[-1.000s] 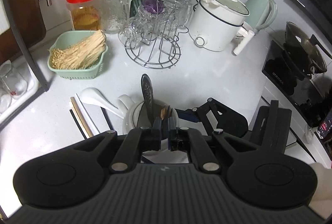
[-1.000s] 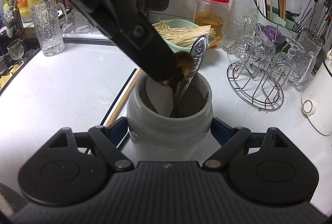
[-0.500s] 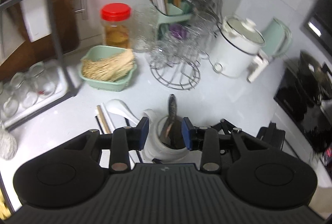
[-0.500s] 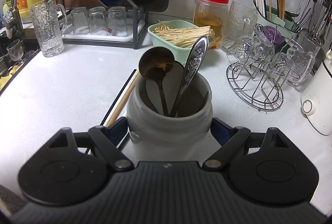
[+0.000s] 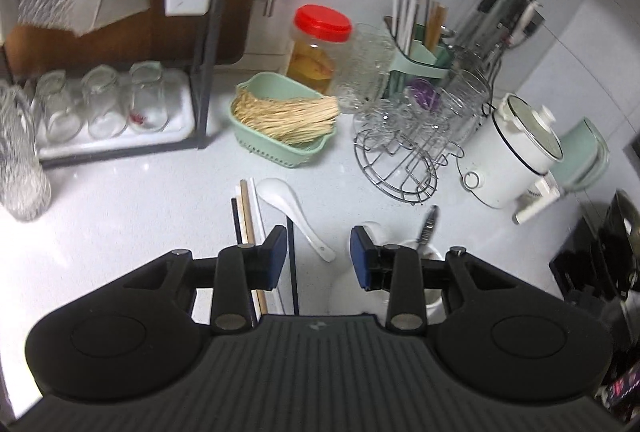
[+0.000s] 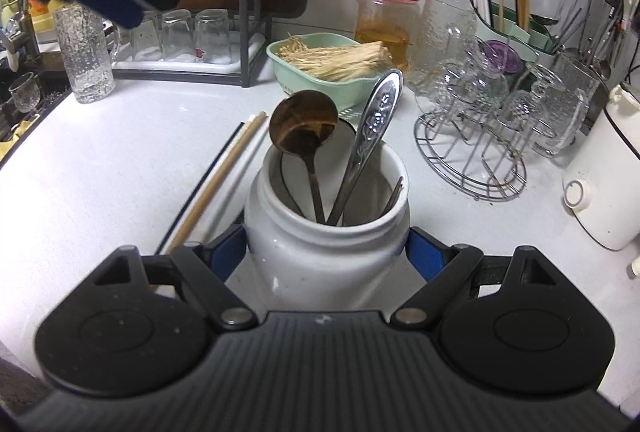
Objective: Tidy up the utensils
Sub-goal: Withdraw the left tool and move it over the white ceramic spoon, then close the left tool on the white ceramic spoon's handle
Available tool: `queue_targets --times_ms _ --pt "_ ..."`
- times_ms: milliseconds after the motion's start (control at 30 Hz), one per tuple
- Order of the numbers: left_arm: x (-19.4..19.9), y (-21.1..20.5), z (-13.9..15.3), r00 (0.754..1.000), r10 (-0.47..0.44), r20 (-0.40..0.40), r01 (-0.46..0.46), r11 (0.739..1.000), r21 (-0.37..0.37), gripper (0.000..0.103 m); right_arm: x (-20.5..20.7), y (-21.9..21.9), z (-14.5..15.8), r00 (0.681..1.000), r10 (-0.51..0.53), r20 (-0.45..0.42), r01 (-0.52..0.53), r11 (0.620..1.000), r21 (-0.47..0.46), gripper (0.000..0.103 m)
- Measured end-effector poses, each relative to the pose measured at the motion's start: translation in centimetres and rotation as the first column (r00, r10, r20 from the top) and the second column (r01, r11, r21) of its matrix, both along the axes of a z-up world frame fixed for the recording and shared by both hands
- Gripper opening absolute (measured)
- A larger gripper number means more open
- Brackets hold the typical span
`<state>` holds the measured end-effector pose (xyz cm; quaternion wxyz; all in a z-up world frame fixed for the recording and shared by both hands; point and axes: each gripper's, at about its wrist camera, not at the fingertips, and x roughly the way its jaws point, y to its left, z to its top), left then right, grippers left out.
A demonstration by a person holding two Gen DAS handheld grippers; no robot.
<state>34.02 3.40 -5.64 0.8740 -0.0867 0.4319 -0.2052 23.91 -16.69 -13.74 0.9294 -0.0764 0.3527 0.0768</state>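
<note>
My right gripper (image 6: 326, 252) is shut on a white ceramic jar (image 6: 326, 244) standing on the white counter. In the jar stand a dark wooden spoon (image 6: 304, 124), a metal spoon handle (image 6: 374, 128) and a fork. My left gripper (image 5: 319, 258) is open and empty, high above the counter. Below it lie a white ceramic spoon (image 5: 294, 214) and several chopsticks (image 5: 250, 216), left of the jar (image 5: 400, 272). The chopsticks (image 6: 224, 172) also show in the right wrist view, left of the jar.
A green basket of noodles (image 5: 282, 124), a red-lidded jar (image 5: 316, 48), a wire glass rack (image 5: 408, 156), a green utensil holder (image 5: 420, 52) and a white cooker (image 5: 516, 156) stand at the back. A rack with glasses (image 5: 112, 104) is at the left.
My left gripper let go of the wooden spoon in the jar, opened, rose and moved left over the white spoon. My right gripper kept holding the jar still.
</note>
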Motion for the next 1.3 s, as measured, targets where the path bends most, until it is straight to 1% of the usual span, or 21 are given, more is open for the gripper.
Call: queue_targets --times_ms 167,400,500,600,667,700,833,900,1100,1200,1300 --pt "0.2 0.3 -2.1 0.998 0.051 -0.034 -0.052 0.998 -0.024 0.040 -0.5 -1.5 0.0 0.999 -0.032 -0.004 0.032 0.999 -0.002 0.088" --pt "1.5 -0.9 -6.0 0.992 0.083 -0.098 -0.087 0.995 -0.047 0.040 -0.7 -3.4 0.1 0.998 -0.051 -0.025 0.050 0.999 -0.011 0.089" --pt "2.7 -1.9 -7.9 0.989 0.089 -0.117 -0.093 0.995 -0.033 0.046 -0.7 -3.8 0.2 0.998 -0.042 -0.038 0.042 0.999 -0.015 0.089" --pt "4.5 -2.9 -9.8 0.984 0.104 -0.142 -0.108 0.994 -0.020 0.046 -0.7 -3.9 0.2 0.999 -0.020 -0.044 0.019 1.000 -0.020 0.089" --pt "5.9 -3.4 -10.9 0.981 0.116 -0.156 -0.121 0.992 -0.025 0.046 -0.5 -4.0 0.3 0.999 -0.011 -0.050 0.010 1.000 -0.020 0.089" --pt "6.6 -3.8 -11.5 0.978 0.126 -0.164 -0.131 0.991 -0.020 0.048 -0.4 -4.0 0.3 0.999 -0.008 -0.053 0.007 1.000 -0.020 0.089" --pt "9.5 -5.4 -13.2 0.972 0.161 -0.173 -0.159 0.987 0.024 0.057 -0.4 -4.1 0.3 0.999 0.008 -0.052 -0.009 1.000 -0.020 0.089" --pt "10.8 -6.2 -13.8 0.968 0.182 -0.173 -0.176 0.983 0.053 0.060 -0.4 -4.2 0.3 0.998 0.019 -0.052 -0.020 1.000 -0.018 0.089" --pt "13.4 -8.4 -14.9 0.960 0.229 -0.162 -0.204 0.966 0.159 0.060 -0.1 -4.8 0.3 0.997 0.063 -0.043 -0.063 0.998 -0.011 0.089" --pt "14.0 -9.4 -14.9 0.963 0.231 -0.140 -0.200 0.958 0.206 0.060 0.1 -5.0 0.3 0.995 0.092 -0.041 -0.093 0.996 -0.011 0.089" --pt "14.9 -10.9 -15.0 0.968 0.219 -0.123 -0.178 0.943 0.280 0.060 0.4 -5.4 0.2 0.994 0.101 -0.030 -0.101 0.995 -0.001 0.088"
